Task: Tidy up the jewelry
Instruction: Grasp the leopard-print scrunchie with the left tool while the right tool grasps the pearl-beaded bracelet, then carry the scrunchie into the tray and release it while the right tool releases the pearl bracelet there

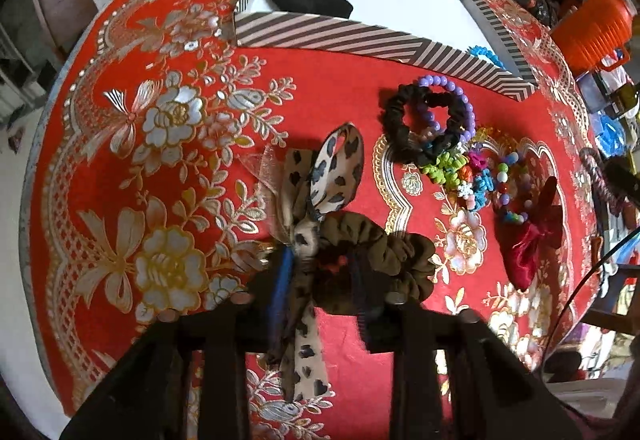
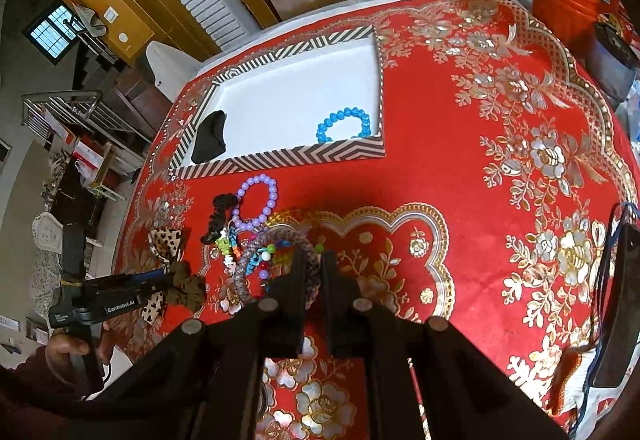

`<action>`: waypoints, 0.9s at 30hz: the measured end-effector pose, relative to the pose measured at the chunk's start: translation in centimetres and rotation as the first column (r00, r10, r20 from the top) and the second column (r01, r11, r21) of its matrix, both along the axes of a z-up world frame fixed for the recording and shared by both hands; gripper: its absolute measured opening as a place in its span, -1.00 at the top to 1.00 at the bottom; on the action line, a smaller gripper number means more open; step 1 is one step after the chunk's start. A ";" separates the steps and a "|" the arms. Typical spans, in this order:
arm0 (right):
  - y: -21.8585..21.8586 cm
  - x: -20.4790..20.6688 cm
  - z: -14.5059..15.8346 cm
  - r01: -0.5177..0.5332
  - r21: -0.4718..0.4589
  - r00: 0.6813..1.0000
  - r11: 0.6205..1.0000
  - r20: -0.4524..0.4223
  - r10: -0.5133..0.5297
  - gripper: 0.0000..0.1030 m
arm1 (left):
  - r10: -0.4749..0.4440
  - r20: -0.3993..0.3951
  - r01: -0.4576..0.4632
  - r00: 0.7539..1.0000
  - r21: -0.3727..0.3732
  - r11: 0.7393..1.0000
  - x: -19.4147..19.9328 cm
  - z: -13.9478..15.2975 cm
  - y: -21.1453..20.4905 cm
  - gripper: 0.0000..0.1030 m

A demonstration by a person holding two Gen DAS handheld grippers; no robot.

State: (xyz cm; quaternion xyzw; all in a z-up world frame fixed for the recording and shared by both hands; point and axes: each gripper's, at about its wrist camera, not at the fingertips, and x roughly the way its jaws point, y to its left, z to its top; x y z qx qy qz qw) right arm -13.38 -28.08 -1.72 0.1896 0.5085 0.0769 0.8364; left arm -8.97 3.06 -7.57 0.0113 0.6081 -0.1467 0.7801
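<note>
Your left gripper (image 1: pixel 320 280) clenches the ruffled olive scrunchie (image 1: pixel 372 248) (leopard-print bow); your right gripper (image 2: pixel 314 272) grasps a braided bangle (image 2: pixel 256 252).

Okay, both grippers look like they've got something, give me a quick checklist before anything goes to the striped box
1. Left gripper shut on the leopard scrunchie: ok.
2. Right gripper shut on the braided ring: ok.
3. Ring clear of the bead pile behind it: cannot tell.
4. Free space in the striped box: ok; only a blue bracelet and a black item inside.
5. Scrunchie's ribbon tails hanging free: ok.
</note>
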 end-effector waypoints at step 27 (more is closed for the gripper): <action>0.9 3.4 4.6 -0.013 -0.021 0.994 1.000 0.106 0.015 0.86 | -0.058 0.276 0.061 0.959 -0.001 0.998 4.5 12.1 -2.3 1.00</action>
